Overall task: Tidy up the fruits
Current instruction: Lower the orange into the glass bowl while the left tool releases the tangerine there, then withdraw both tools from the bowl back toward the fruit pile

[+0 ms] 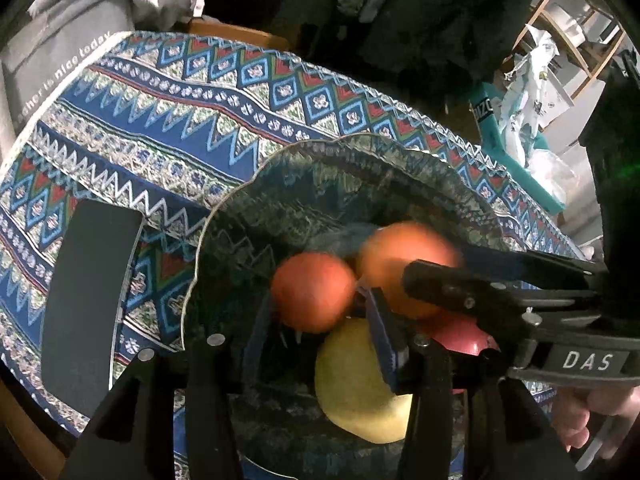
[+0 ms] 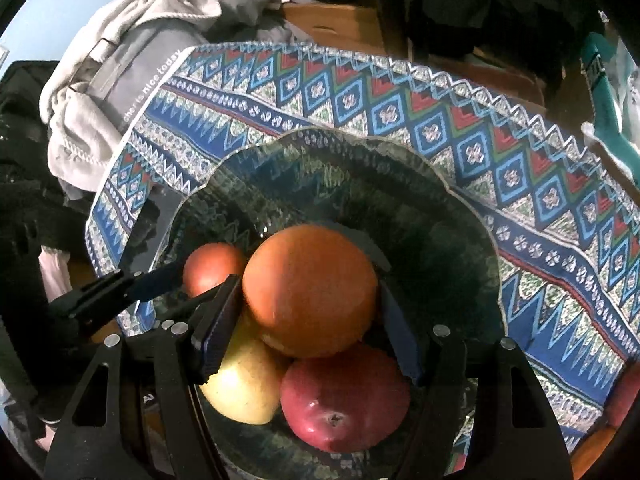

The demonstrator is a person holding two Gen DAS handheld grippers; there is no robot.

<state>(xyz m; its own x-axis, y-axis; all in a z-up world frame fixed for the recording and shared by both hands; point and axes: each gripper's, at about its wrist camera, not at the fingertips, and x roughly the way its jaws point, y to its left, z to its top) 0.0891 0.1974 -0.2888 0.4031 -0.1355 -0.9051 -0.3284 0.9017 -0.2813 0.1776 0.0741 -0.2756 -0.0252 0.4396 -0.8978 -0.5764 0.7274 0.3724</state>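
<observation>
Orange clamped between right fingers, over bowl

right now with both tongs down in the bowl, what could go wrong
1. The orange in the right tongs sits above the yellow fruit and red apple; released there, it may roll.
2. The left tongs, on the small fruit, are close beside the right ones; they could knock each other.
3. The bowl is glass; a dropped fruit might chip it.
</observation>
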